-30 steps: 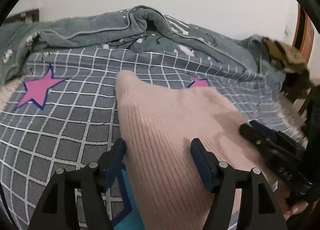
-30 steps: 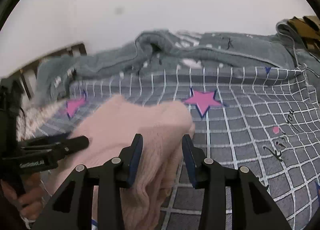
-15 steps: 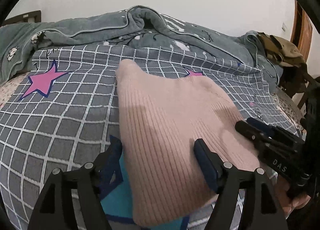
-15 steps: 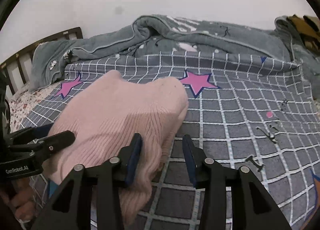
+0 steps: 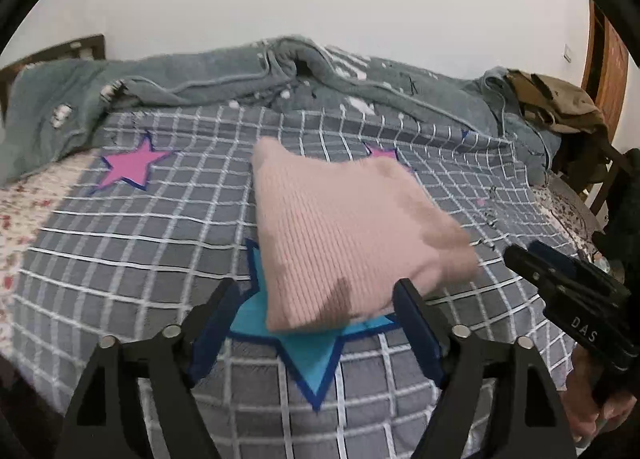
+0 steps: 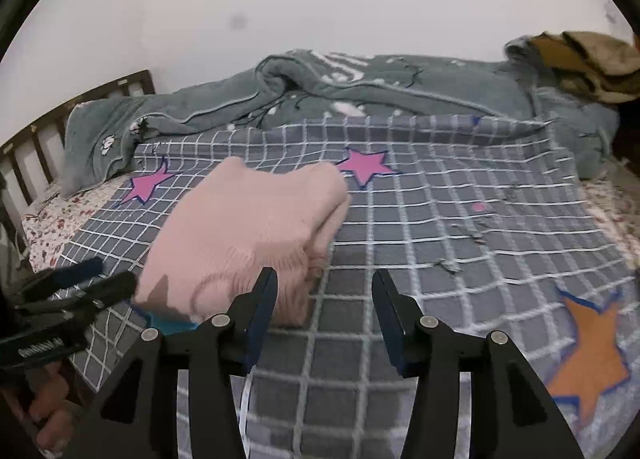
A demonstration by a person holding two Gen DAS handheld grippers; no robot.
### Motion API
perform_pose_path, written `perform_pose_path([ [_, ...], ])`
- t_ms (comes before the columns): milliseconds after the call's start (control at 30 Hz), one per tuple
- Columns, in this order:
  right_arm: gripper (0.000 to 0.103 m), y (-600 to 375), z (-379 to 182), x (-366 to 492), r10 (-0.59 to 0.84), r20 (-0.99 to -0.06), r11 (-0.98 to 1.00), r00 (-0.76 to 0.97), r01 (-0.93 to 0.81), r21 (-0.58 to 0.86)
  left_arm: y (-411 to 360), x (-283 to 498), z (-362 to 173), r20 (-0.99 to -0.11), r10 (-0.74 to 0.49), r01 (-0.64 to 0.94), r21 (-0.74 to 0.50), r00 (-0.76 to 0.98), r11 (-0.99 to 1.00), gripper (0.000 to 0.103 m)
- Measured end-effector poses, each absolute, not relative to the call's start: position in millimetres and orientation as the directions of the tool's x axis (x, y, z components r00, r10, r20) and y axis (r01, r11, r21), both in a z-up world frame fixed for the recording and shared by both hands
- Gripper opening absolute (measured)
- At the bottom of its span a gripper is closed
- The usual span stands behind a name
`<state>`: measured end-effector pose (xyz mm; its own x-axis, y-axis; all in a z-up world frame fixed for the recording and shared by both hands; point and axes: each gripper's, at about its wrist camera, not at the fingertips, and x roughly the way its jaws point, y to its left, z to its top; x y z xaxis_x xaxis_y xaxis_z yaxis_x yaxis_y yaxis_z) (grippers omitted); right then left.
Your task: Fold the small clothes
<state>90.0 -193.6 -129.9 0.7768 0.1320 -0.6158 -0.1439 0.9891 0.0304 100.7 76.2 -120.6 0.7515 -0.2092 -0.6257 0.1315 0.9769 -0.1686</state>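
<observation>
- My left gripper (image 5: 316, 307): jaws opening, spread wide, nothing pinched. The near edge of the pink knit garment (image 5: 344, 231) sits just ahead of the tips, in line with the gap, but neither pad presses on it.
- My right gripper (image 6: 324, 299): jaws opening, at a middling spread, empty. Only bedspread shows between the fingers; the left finger sits over the garment's near corner in the picture, and I cannot tell whether it touches the knit.
- The garment lies folded into a compact, thick bundle on the grey checked bedspread (image 5: 120, 243), resting free. Ribbed knit faces up; from the right wrist view the stacked layers show along its right-hand edge (image 6: 248, 227).
- Its near edge covers the upper part of a blue star (image 5: 308, 351) printed on the spread. A pink star (image 5: 132, 167) lies off to its left, well apart; another pink star (image 6: 366, 165) sits just beyond its far right corner.
- A crumpled grey-green blanket (image 5: 200, 79) runs along the far side of the bed, against the wall.
- A brown and tan cloth heap (image 5: 556, 99) sits at the far right end.
- Dark wooden bed rail (image 6: 24, 155) at the left.
- Both views are somewhat blurred.
</observation>
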Motion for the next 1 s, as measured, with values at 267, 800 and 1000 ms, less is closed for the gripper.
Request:
perform_pose_path([
  [267,0.093,-208,-82,30,0.122,-0.577,0.992,0.808,-0.125,0.034,73,51,-68,-0.586,-0.182,0.107,-0.160,0.789,0.981,0.091],
  [800,0.097,-213,-50,-7,0.099,-0.571,0.995,0.815,-0.097,0.034,63,19,-42,-0.565,-0.151,0.095,-0.127,0.811,0.987,0.094],
  [1000,0.097,-213,-50,-7,0.094,-0.571,0.995,0.815,-0.092,0.032,64,18,-41,-0.567,-0.148,0.089,-0.129,0.811,0.988,0.094],
])
